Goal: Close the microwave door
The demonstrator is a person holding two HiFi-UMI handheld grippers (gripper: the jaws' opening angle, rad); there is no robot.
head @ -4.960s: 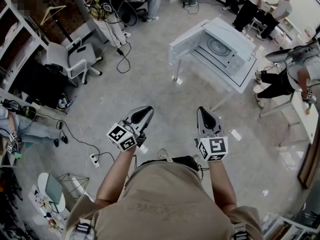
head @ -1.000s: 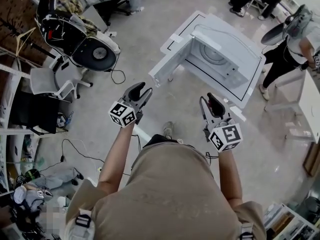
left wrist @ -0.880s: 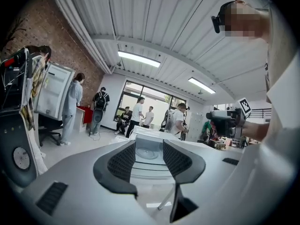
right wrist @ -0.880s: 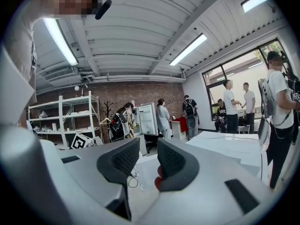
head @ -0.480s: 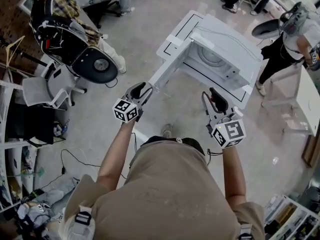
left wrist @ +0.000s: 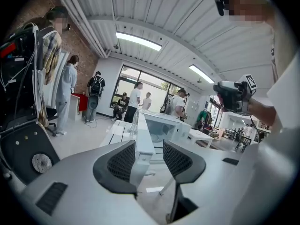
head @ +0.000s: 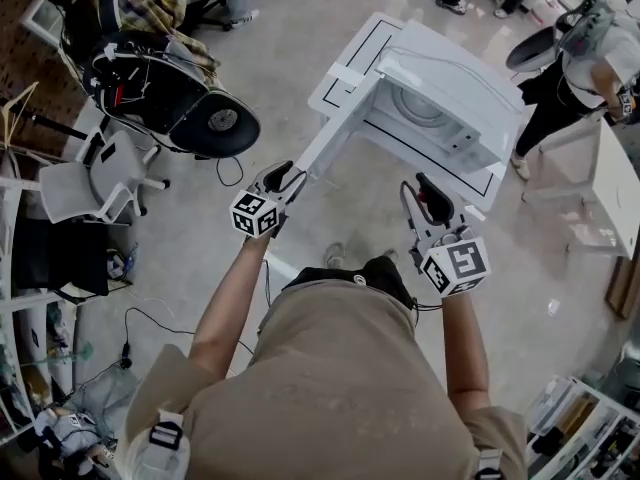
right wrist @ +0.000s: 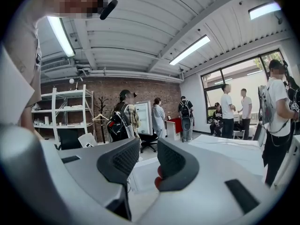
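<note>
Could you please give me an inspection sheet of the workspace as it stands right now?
Surface: white table with a black outline on its top.
Job's things: microwave on the table; its door is wide open, swung out toward the left gripper.
Clutter: nothing seen on the table besides the microwave.
Grippers: left gripper has its jaws apart at the door's free edge, contact unclear; right gripper has its jaws apart and empty, in front of the microwave.
Cables: floor cable left of the table.
Surroundings: black office chair, white chair, people around the room.
</note>
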